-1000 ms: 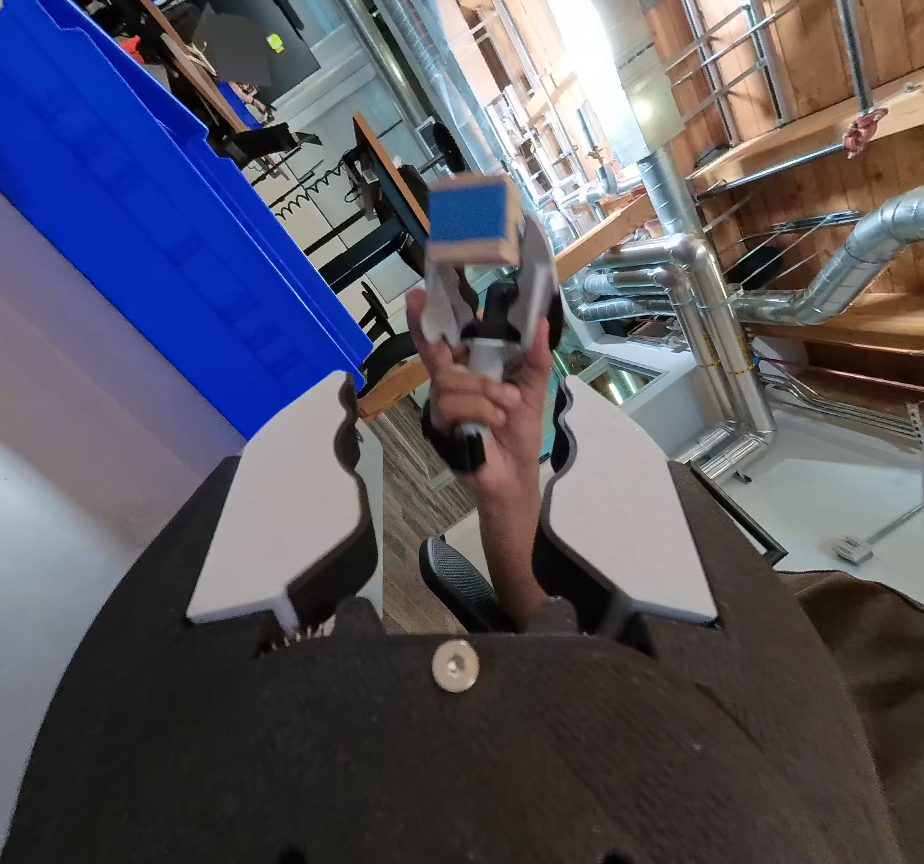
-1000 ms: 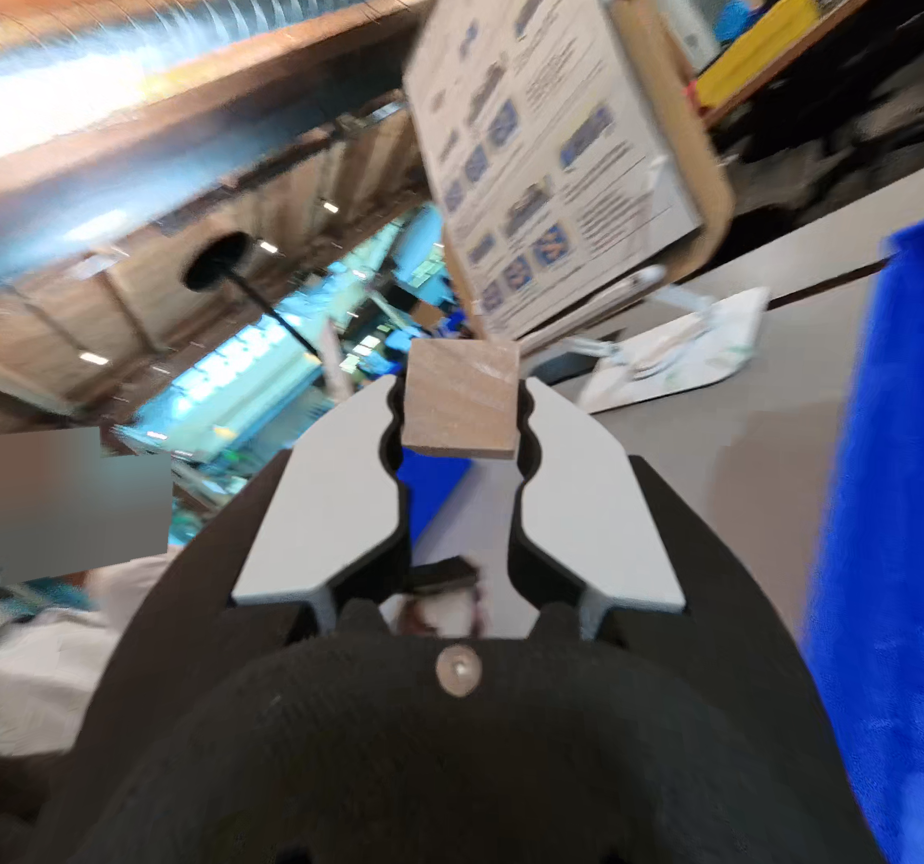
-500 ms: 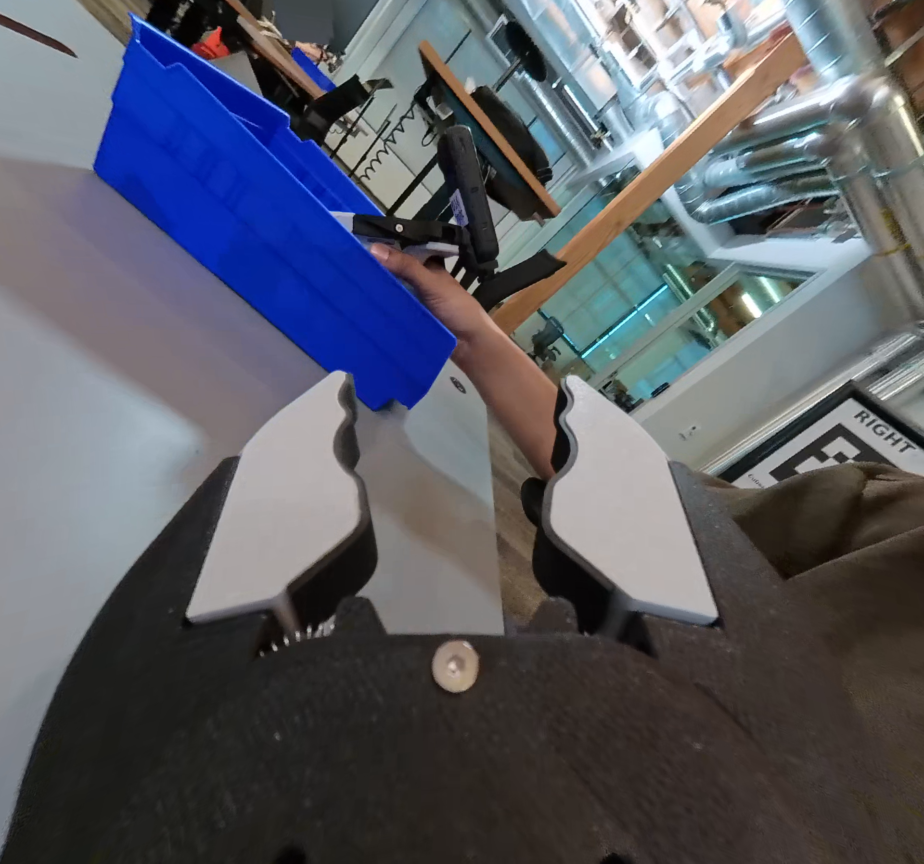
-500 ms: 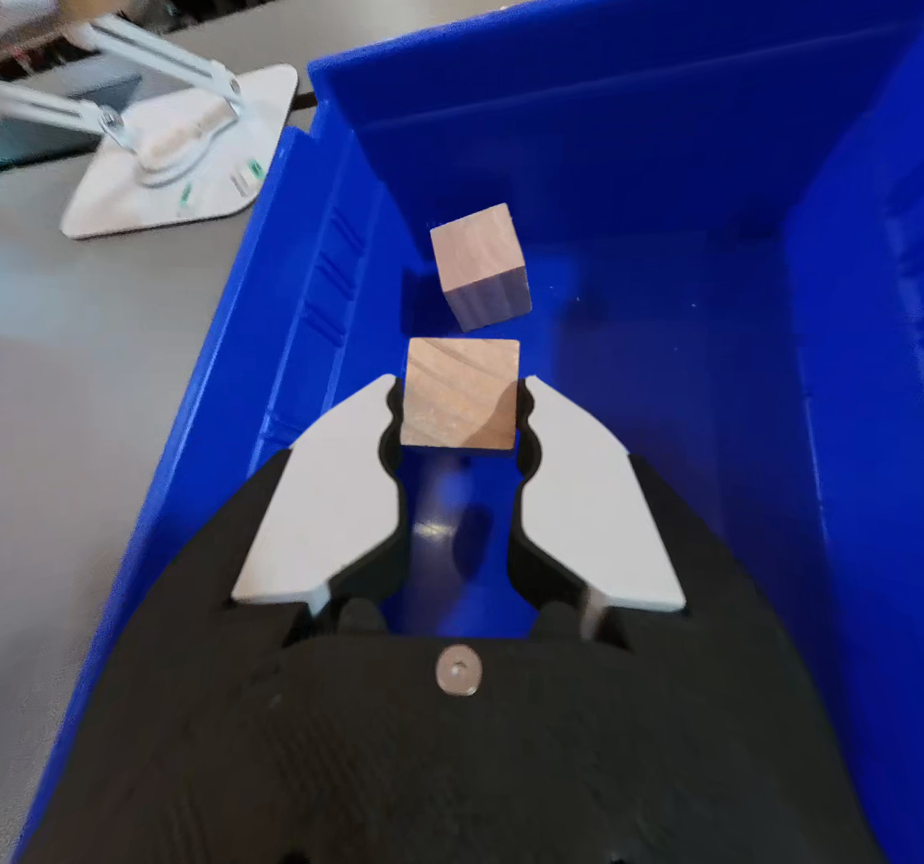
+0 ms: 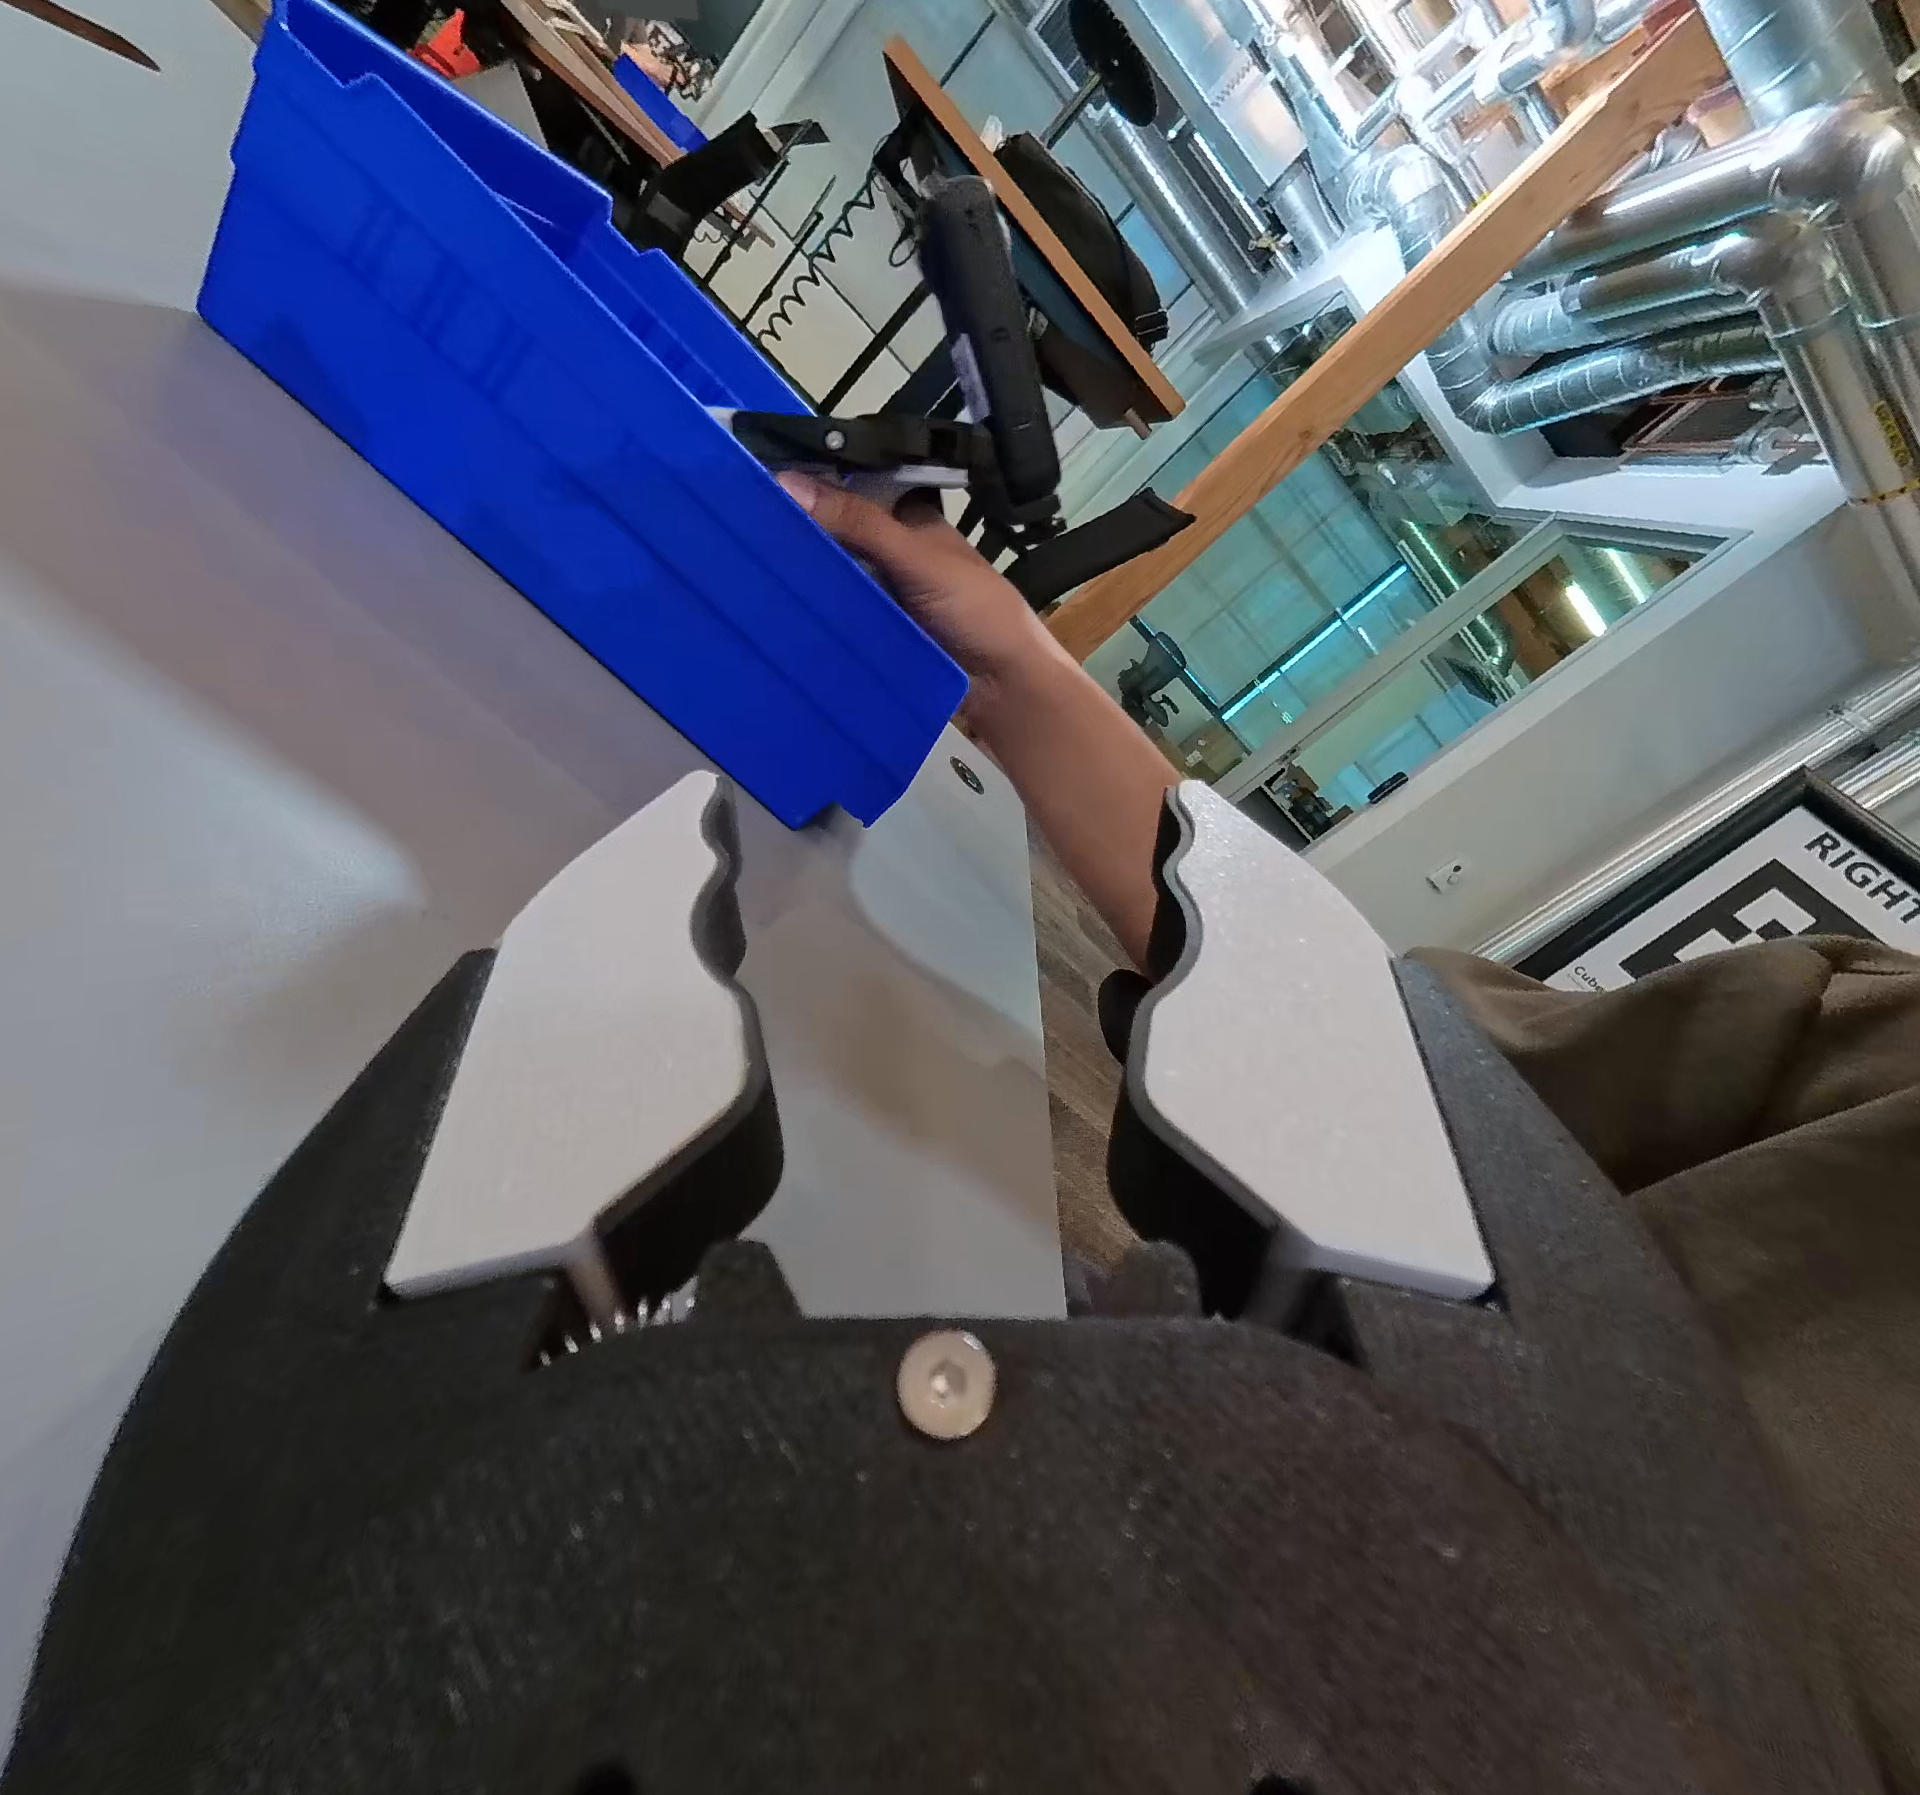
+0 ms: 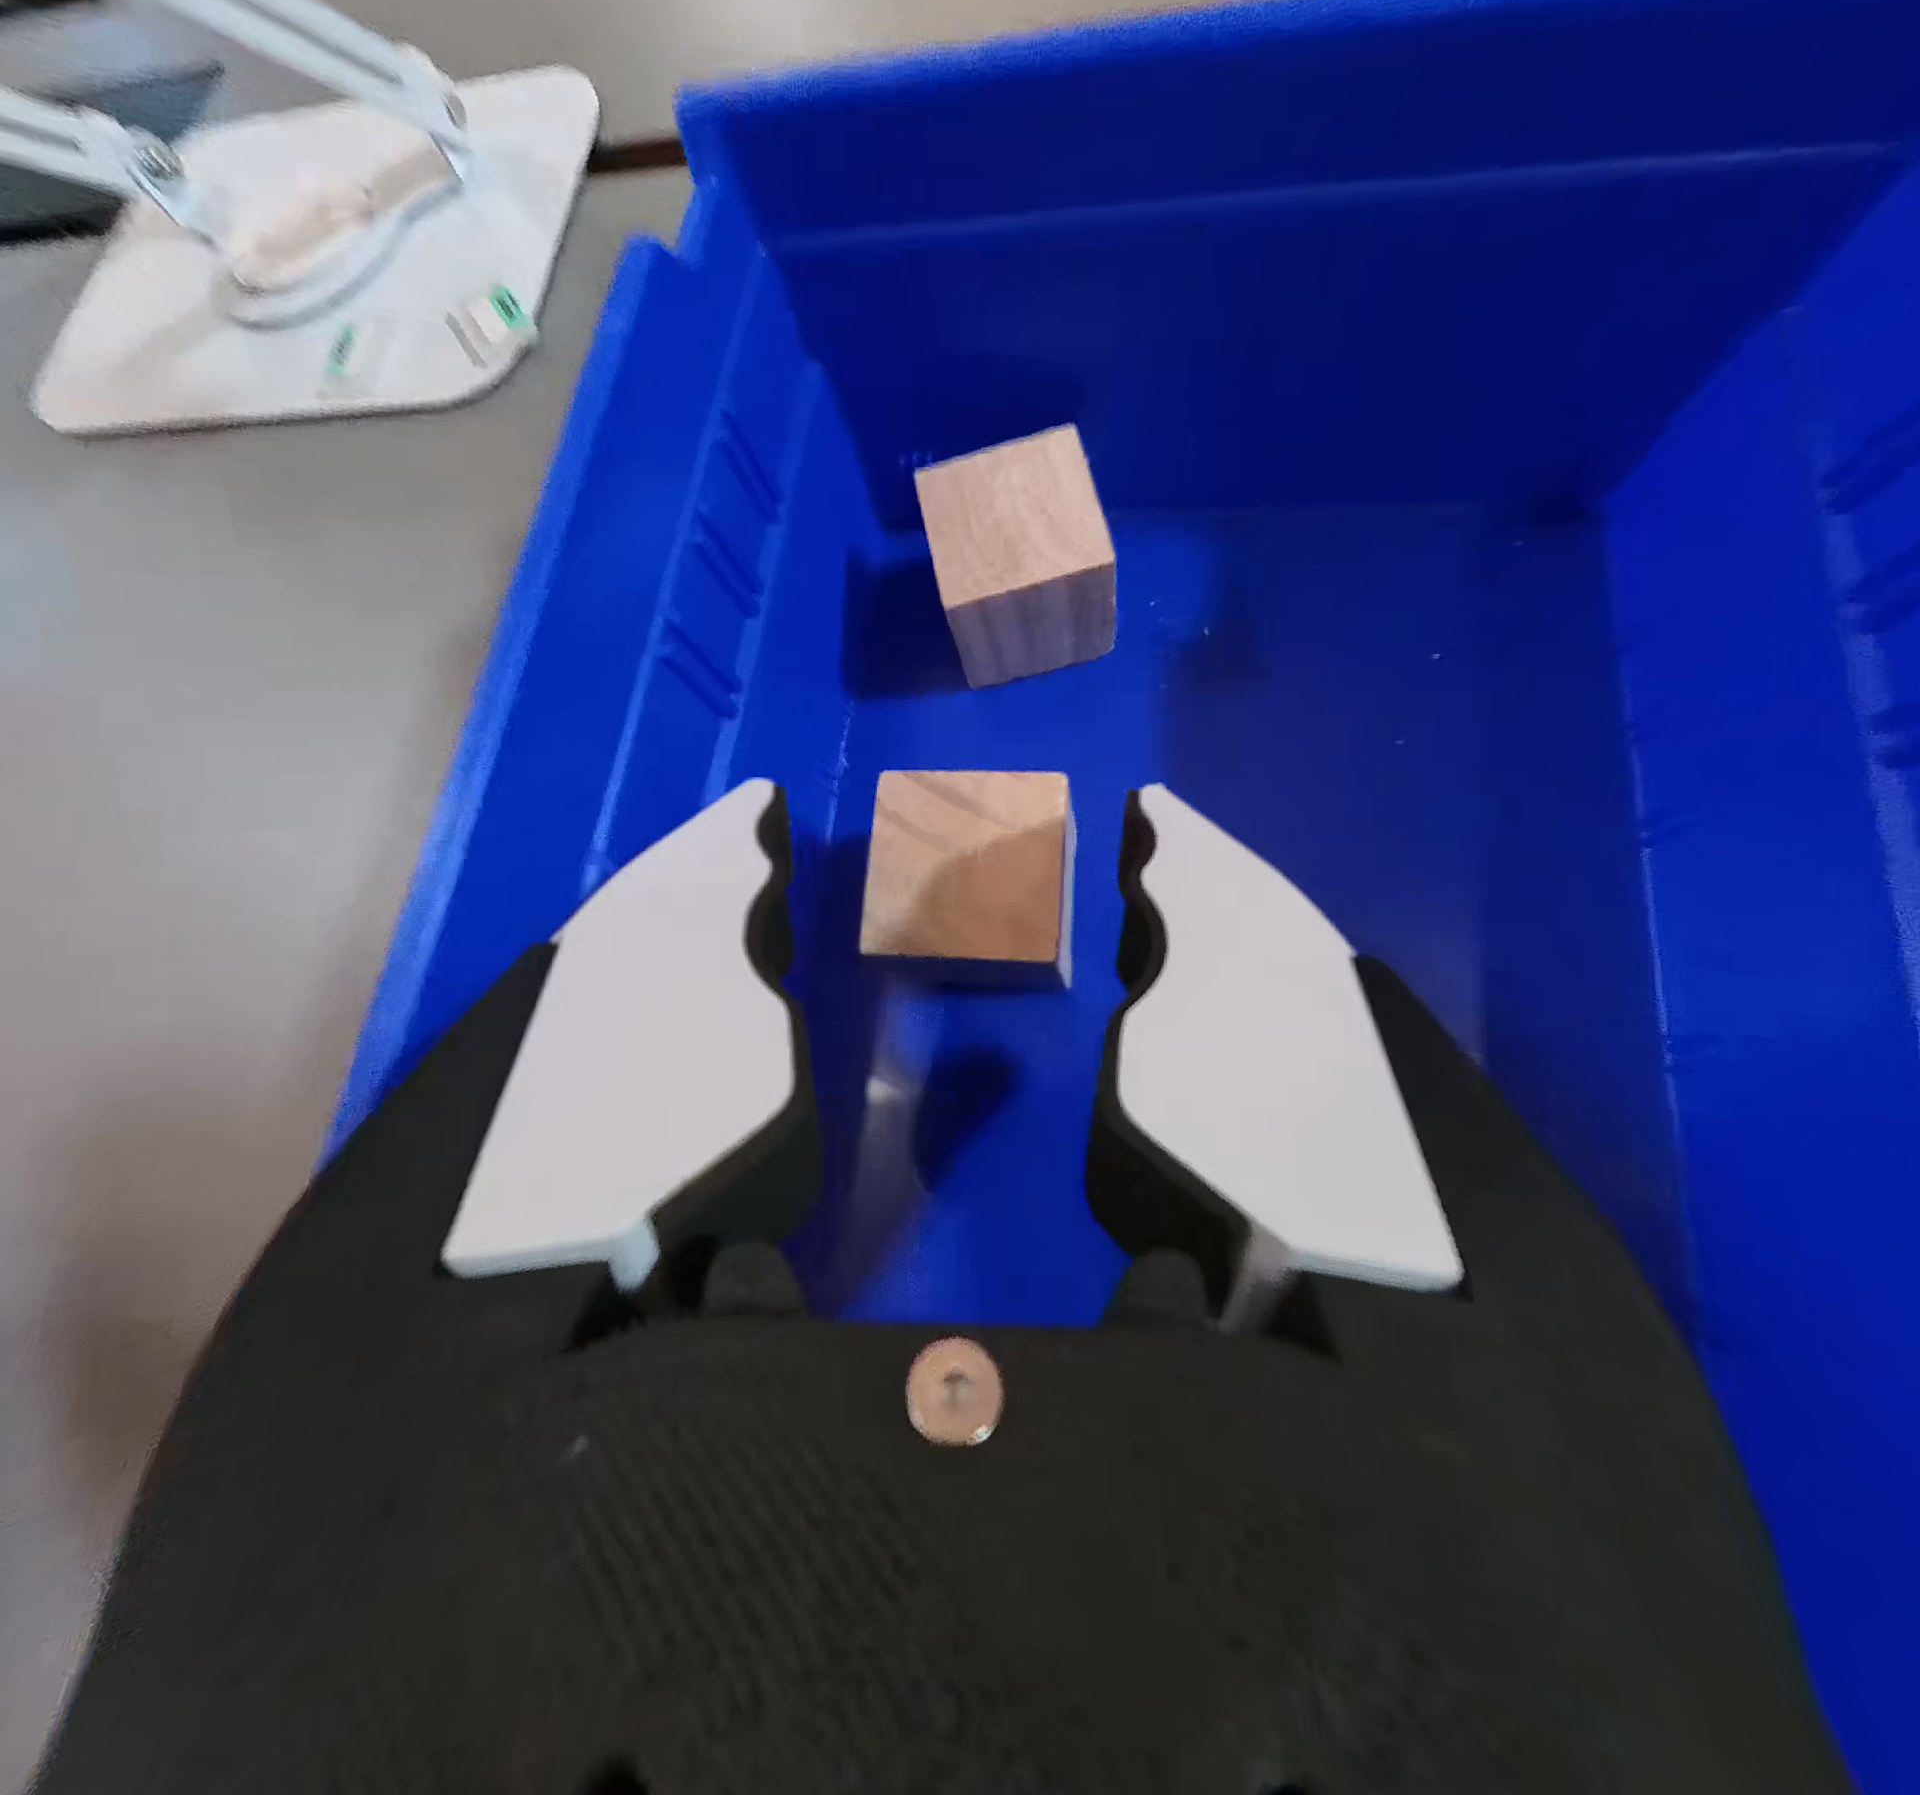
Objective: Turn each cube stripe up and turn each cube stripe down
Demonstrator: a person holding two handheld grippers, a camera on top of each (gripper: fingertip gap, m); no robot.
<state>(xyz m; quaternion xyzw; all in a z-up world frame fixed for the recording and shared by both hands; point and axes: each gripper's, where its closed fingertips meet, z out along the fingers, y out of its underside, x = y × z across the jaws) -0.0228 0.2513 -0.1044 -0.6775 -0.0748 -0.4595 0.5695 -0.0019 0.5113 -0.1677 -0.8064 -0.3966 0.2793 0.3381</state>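
inside the blue bin (image 6: 1351,374), the right claw (image 6: 951,872) stands open around a wooden cube (image 6: 966,878), a gap showing on either side so that neither finger touches it. the cube sits on the bin floor squarely between the fingertips, plain wood faces showing (no stripe visible from here), while a second cube (image 6: 1018,550) rests just beyond it, nearer the far wall. the left claw (image 5: 945,893) hangs open and empty over the grey counter (image 5: 260,706), well apart from the bin, so the right one is clearly nearer both cubes. half a second earlier the right claw was clamped on the near cube; it has since let go. a white stand (image 6: 312,291) sits on the counter outside the bin.
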